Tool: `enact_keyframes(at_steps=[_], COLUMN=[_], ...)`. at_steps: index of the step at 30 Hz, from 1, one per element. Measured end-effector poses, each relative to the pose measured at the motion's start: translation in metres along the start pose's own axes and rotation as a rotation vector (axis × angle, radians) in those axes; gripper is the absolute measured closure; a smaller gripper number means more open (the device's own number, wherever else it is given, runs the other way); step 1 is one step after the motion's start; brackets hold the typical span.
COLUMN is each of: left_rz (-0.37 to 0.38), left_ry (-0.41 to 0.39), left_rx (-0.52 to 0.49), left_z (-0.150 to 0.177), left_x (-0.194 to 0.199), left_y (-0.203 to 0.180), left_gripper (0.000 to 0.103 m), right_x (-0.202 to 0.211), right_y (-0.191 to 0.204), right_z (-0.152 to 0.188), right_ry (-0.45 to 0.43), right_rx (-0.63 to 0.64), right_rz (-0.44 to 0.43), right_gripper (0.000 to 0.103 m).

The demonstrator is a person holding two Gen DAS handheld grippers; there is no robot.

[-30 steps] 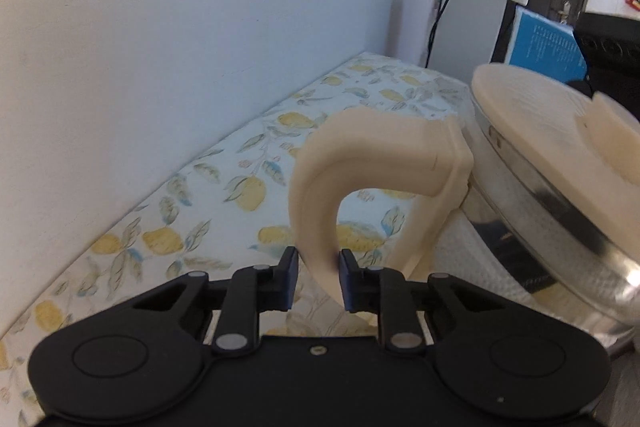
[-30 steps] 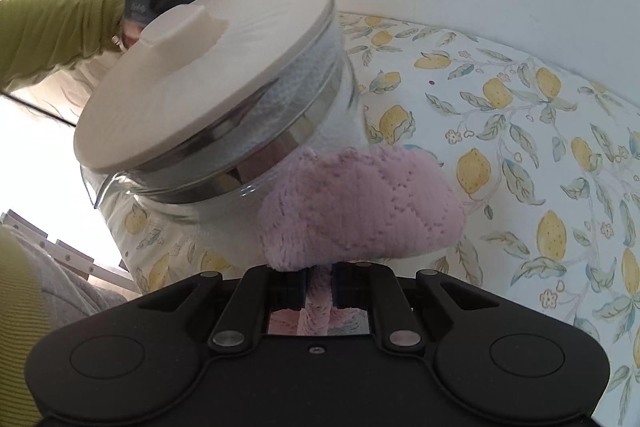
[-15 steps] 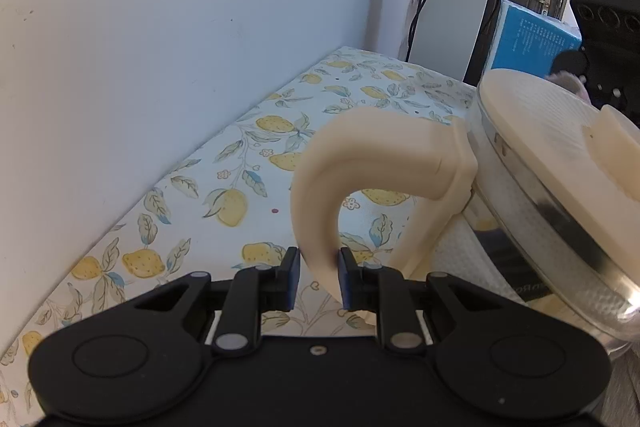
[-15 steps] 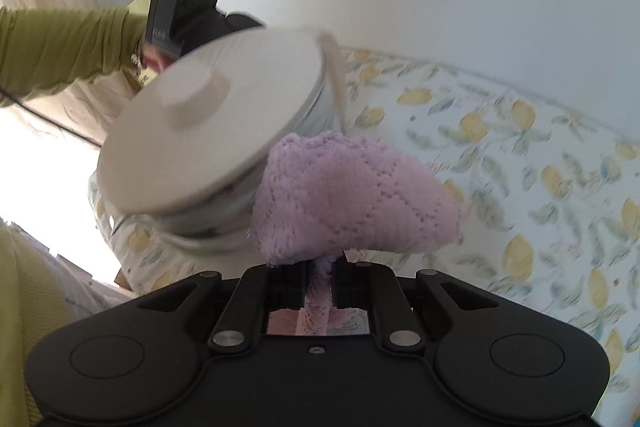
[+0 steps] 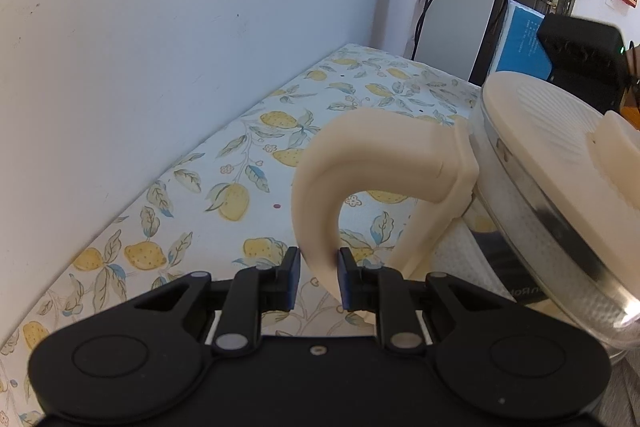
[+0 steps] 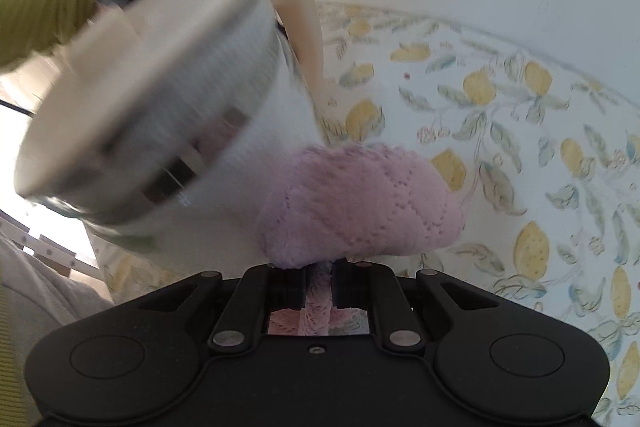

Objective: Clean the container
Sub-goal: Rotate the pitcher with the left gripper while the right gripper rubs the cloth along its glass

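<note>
Your left gripper [image 5: 319, 277] clamps container handle [image 5: 372, 163] — container [image 6: 160, 115] now tilted more. Right gripper [image 6: 319, 285] pinches pink cloth [image 6: 360, 207], now against near glass wall — wiping underway.

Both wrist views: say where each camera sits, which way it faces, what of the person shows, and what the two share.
Left wrist view: on the left gripper, looking down along its fingers, shut on the cream handle of the pitcher; none of the person's body is clear.
Right wrist view: on the right gripper, looking down along its fingers, shut on the pink cloth at the pitcher's side; a green sleeve shows.
Shared: pitcher, handle, lid, lemon-print tablecloth, white wall.
</note>
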State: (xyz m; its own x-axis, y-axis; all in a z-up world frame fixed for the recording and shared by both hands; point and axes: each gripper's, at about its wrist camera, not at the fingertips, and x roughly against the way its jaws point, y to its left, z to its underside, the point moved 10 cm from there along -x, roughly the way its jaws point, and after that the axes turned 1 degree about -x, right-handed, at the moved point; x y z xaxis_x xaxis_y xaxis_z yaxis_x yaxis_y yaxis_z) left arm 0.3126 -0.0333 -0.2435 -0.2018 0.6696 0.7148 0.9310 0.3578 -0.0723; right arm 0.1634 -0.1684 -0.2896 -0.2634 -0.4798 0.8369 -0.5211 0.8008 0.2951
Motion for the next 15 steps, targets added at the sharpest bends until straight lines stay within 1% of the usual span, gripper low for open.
enact_keyframes(at_steps=[5,9,12,15], left_rz=[-0.001,-0.002,-0.004,-0.005], left_ry=[0.004,0.005,0.005,0.005], left_rx=[0.002,0.006,0.007,0.008], left_z=[-0.001,-0.002,-0.002,-0.002], left_x=[0.0,-0.001,0.0,-0.001], left_y=[0.0,-0.001,-0.001,-0.002], left_gripper=[0.085,0.085,0.085,0.085], right_x=[-0.014,-0.015,-0.002,0.022], right_y=[-0.005,-0.006,-0.005,-0.006], right_z=[0.004,0.001,-0.006,-0.023], right_ry=[0.022,0.032,0.003,-0.072], right_rx=[-0.001,0.003,0.012,0.003], right_rz=[-0.002,-0.004,-0.006,-0.017], right_gripper=[0.088,0.088,0.088,0.088])
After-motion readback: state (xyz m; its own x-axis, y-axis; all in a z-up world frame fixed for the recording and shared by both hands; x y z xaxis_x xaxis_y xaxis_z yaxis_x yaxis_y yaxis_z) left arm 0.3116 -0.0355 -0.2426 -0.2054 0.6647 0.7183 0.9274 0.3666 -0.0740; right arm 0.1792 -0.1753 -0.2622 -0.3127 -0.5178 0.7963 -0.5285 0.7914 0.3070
